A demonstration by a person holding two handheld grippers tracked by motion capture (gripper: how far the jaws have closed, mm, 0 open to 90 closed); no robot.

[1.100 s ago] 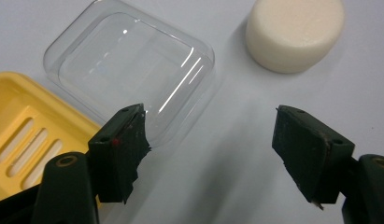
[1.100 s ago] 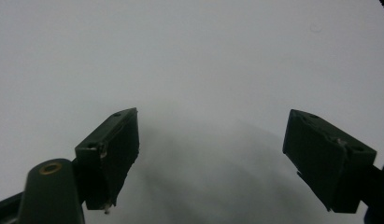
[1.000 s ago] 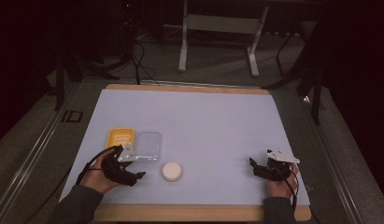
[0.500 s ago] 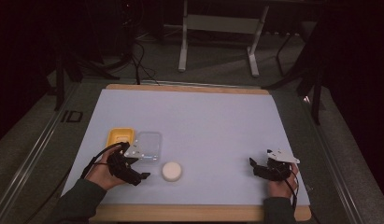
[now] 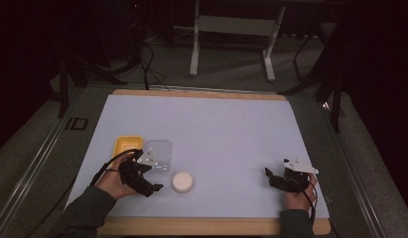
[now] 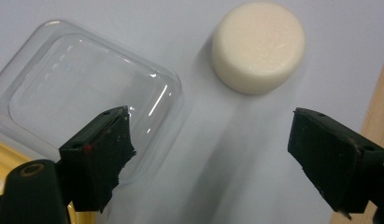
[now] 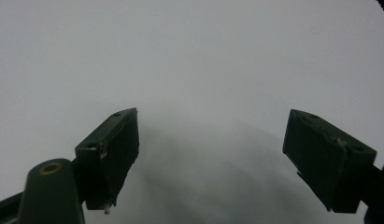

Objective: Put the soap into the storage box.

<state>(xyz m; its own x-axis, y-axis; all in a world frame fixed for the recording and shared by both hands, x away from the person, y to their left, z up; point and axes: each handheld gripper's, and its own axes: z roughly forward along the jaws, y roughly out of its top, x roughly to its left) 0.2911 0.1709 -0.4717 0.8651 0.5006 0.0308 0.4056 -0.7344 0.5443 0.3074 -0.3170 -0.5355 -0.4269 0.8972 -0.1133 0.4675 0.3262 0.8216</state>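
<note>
My left gripper (image 5: 153, 178) lies low at the front left of the white mat, pointing right. Its jaws have just been opening and now stand open with nothing between them (image 6: 210, 121). Just beyond them are a clear plastic tray (image 6: 87, 88) and a cream round puck (image 6: 259, 46), both lying on the mat. From above, the puck (image 5: 182, 181) sits right of the gripper and the clear tray (image 5: 157, 154) just behind it, beside a yellow tray (image 5: 126, 145). My right gripper (image 5: 269, 177) rests at the front right, open over bare mat (image 7: 213, 116).
The white mat (image 5: 216, 129) covers a wooden table whose front edge (image 5: 211, 225) runs close behind both hands. A metal stand (image 5: 231, 29) and cables are on the dark floor beyond the table.
The left gripper's jaws have spread apart and the left hand has shifted slightly. The trays, the puck and the right gripper have not moved.
</note>
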